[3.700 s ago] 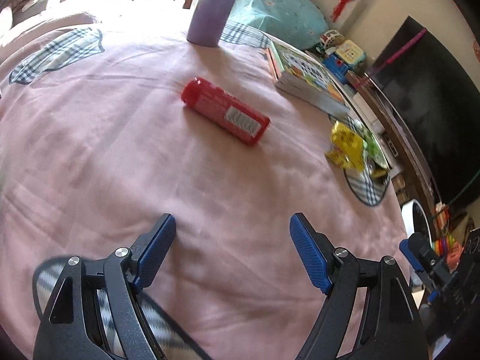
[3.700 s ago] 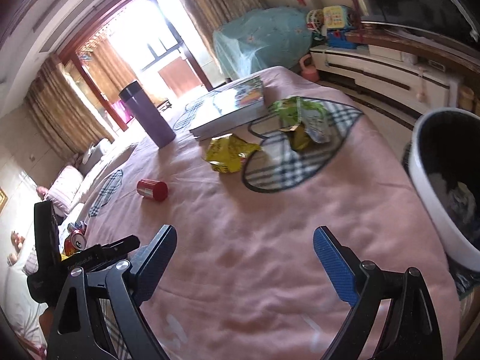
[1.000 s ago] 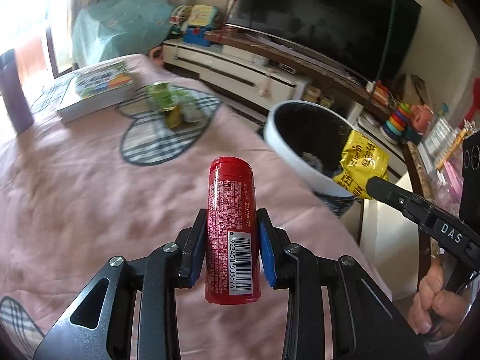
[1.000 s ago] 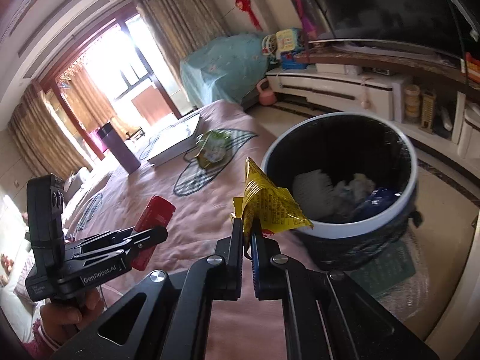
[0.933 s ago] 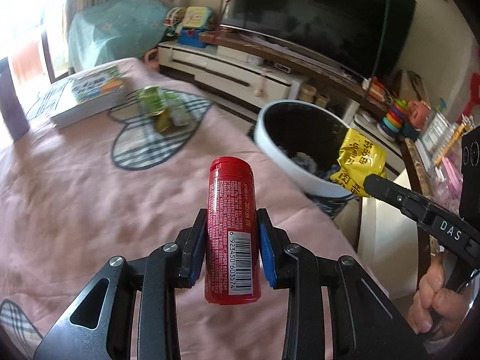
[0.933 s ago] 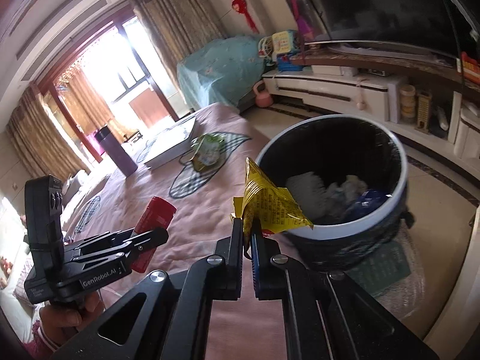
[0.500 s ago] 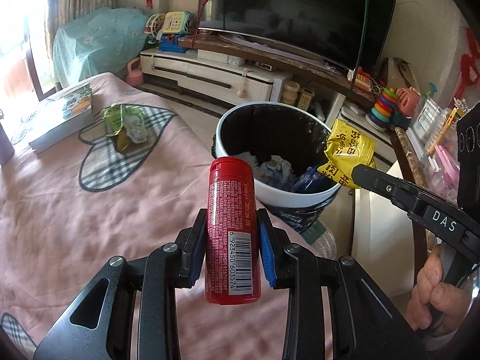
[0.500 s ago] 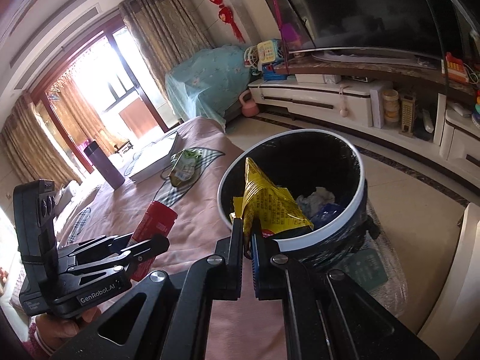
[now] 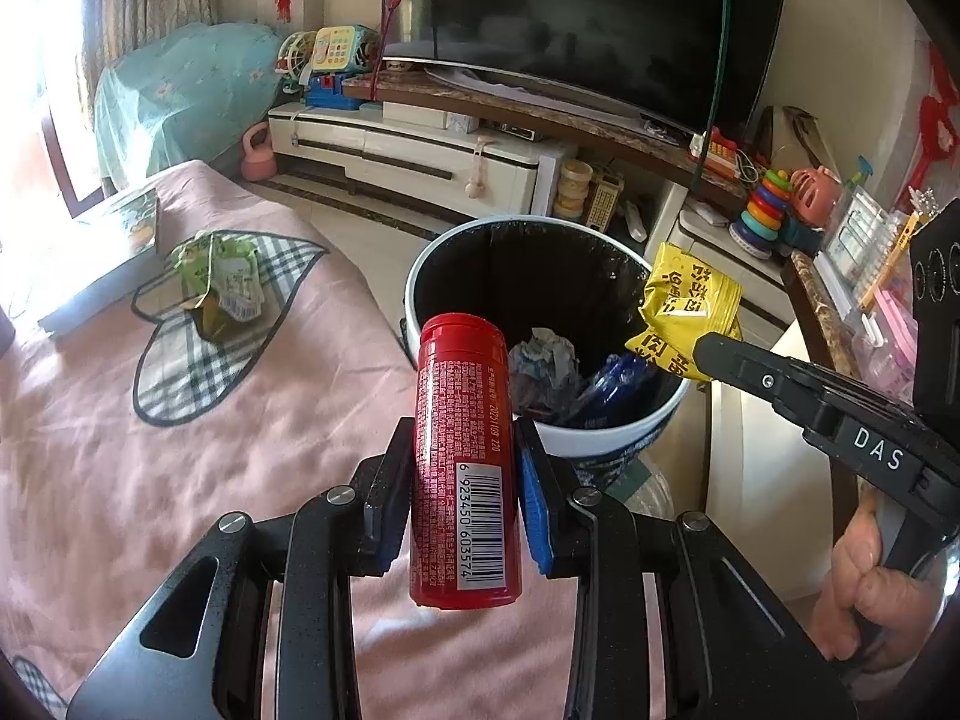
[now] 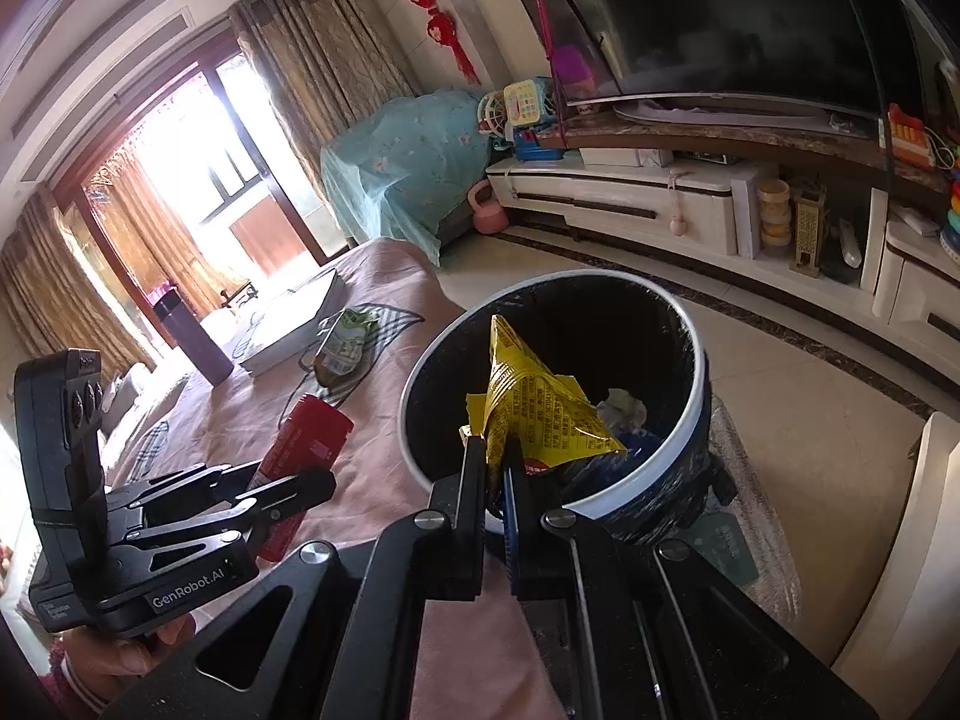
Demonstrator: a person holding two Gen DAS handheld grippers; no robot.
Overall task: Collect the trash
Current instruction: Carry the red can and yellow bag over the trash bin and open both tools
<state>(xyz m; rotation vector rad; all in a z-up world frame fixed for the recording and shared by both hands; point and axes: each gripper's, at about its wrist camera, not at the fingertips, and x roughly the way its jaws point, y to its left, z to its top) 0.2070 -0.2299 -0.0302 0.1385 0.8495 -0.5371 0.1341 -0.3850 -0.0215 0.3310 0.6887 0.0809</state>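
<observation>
My left gripper (image 9: 465, 480) is shut on a red cylindrical can (image 9: 463, 456) with a barcode, held upright beside the near rim of the trash bin (image 9: 420, 276). The bin is white-rimmed with a black liner and holds crumpled paper and a blue wrapper. My right gripper (image 10: 493, 468) is shut on a yellow snack wrapper (image 10: 534, 408), held over the bin's near edge (image 10: 630, 492). The wrapper also shows in the left wrist view (image 9: 684, 312), and the can in the right wrist view (image 10: 300, 450). A green snack wrapper (image 9: 222, 282) lies on the pink cloth (image 9: 120, 450).
A book (image 9: 102, 258) lies at the far end of the pink cloth and a purple tumbler (image 10: 192, 342) stands beyond it. A white TV cabinet (image 9: 420, 162) with a large TV and toys runs behind the bin. A white cabinet (image 9: 756, 420) stands right of the bin.
Both grippers have swung from the pink cloth toward the bin, which is now closer and more centred. The can and yellow wrapper stay gripped.
</observation>
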